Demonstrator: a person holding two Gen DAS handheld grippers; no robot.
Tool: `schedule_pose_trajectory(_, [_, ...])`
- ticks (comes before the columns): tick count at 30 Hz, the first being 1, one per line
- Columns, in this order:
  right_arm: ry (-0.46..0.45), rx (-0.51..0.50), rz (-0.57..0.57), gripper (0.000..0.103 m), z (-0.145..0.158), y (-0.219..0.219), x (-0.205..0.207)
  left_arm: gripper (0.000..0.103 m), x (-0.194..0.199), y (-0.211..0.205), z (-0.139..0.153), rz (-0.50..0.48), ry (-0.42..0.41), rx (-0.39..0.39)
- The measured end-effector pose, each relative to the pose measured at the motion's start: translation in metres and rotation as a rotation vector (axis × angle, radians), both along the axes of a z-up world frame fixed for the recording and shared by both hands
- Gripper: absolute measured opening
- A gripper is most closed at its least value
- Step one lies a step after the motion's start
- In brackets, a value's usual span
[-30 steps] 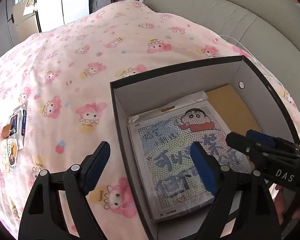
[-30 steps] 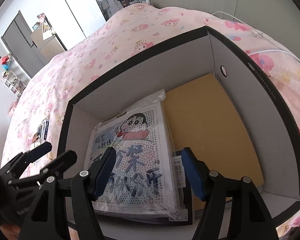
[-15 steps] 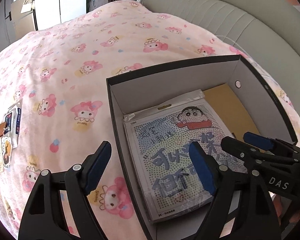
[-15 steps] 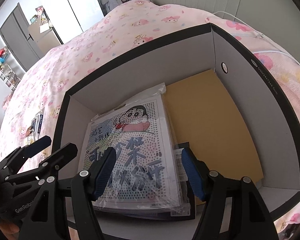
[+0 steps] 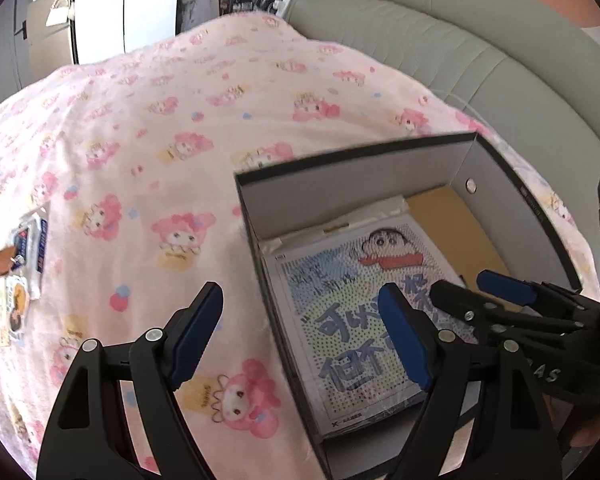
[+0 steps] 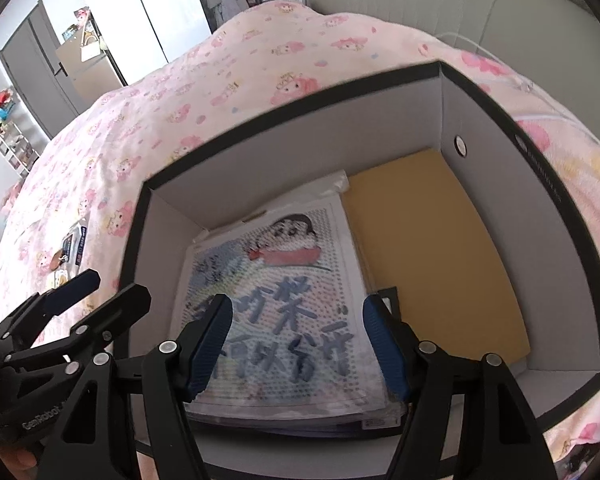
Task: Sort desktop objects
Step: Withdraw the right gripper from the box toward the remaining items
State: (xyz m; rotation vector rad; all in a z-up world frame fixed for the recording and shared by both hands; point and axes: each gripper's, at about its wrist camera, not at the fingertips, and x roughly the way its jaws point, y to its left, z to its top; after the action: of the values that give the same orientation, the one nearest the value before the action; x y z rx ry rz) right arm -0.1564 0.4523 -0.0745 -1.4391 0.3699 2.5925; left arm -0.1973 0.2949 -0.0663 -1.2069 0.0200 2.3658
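We see a black box (image 6: 484,100) with pale inner walls standing on a bed with a pink cartoon-print blanket (image 5: 160,128). Inside the box, against its left wall, lies a flat pack in clear plastic (image 6: 284,292) with a dotted picture of a cartoon boy and large blue characters on it. To the right of this pack a plain brown cardboard sheet (image 6: 440,248) covers the rest of the box floor. A dark flat item sits under the pack, and only its edge shows at the near side, so we cannot tell what it is.

The right gripper (image 6: 300,340) hovers above the near part of the pack with its jaws well apart and nothing between them. The left gripper (image 5: 300,336) hangs over the left wall of the box, one finger above the blanket and the other above the pack; its jaws are also wide apart and hold nothing. Each gripper appears in the other's view, just beside it.

On the blanket, well apart from the box to the left, lie some small packets (image 5: 20,256) with blue and orange print.
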Motion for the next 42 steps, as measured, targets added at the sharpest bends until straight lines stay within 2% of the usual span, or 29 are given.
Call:
schedule_pose_trajectory(9, [0.099,0.028,0.049,0.065,0.043,-0.051,0.010,0.083,0.021,-0.057,0.054,0.075,0.126,0.050])
schedule_pose_trajectory(17, [0.159,0.020,0.156,0.066,0.069,-0.129,0.014,0.086,0.053,-0.151,0.081,0.203,0.214,0.023])
schedule_pose_trajectory(23, [0.170,0.015,0.249,0.066,0.069,-0.198,0.019,0.086,0.073,-0.216,0.084,0.292,0.226,0.008])
schedule_pose_trajectory(29, [0.177,0.010,0.289,0.066,0.067,-0.248,0.028,0.086,0.095,-0.270,0.074,0.371,0.216,0.015])
schedule_pose_trajectory(42, [0.192,0.006,0.350,0.066,0.056,-0.316,0.055,0.087,0.129,-0.337,0.056,0.468,0.193,0.038])
